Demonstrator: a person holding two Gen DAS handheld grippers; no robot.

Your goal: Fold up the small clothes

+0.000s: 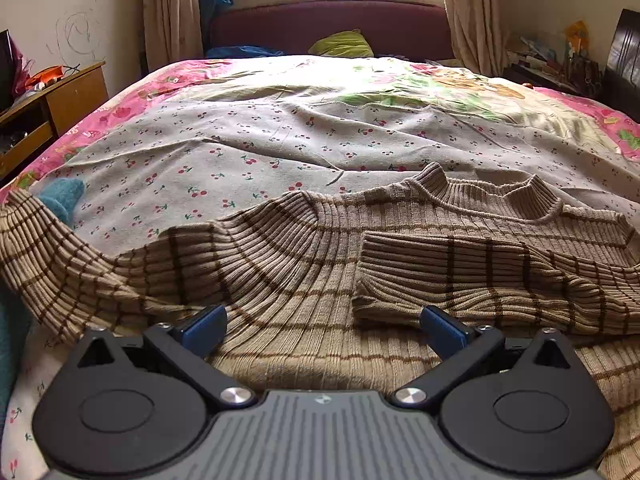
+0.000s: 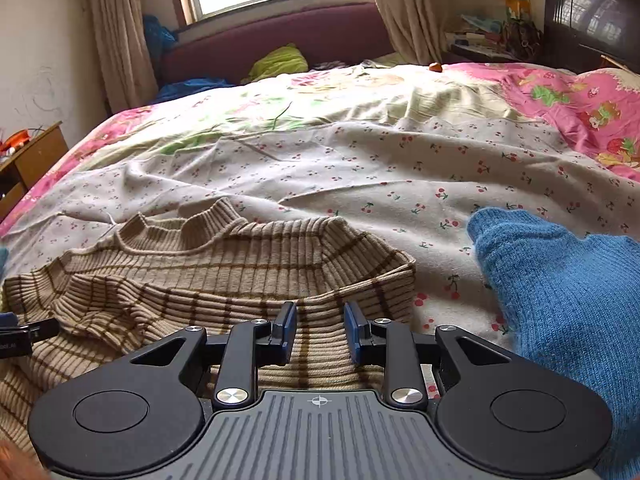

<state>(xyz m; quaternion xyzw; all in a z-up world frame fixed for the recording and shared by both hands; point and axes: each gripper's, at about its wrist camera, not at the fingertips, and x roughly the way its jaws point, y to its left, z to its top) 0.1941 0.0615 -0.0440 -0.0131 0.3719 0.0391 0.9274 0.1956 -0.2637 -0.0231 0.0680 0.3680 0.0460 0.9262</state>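
A small beige ribbed sweater with brown stripes [image 1: 304,264] lies on the cherry-print sheet, collar away from me. One sleeve [image 1: 492,280] is folded across its body; the other sleeve [image 1: 52,248] stretches out to the left. My left gripper [image 1: 322,326] is open wide just above the sweater's body, holding nothing. My right gripper [image 2: 320,330] is partly open over the sweater [image 2: 224,264] near its right side fold, with nothing between its pads. The left gripper's tip shows at the left edge of the right wrist view [image 2: 24,336].
A blue knit garment [image 2: 560,300] lies right of the sweater; a corner of blue knit [image 1: 62,196] shows left. The cherry-print sheet [image 1: 280,148] covers a pink bedspread [image 2: 568,96]. A maroon headboard [image 1: 332,28], green pillow [image 1: 342,44] and wooden side table [image 1: 52,96] stand beyond.
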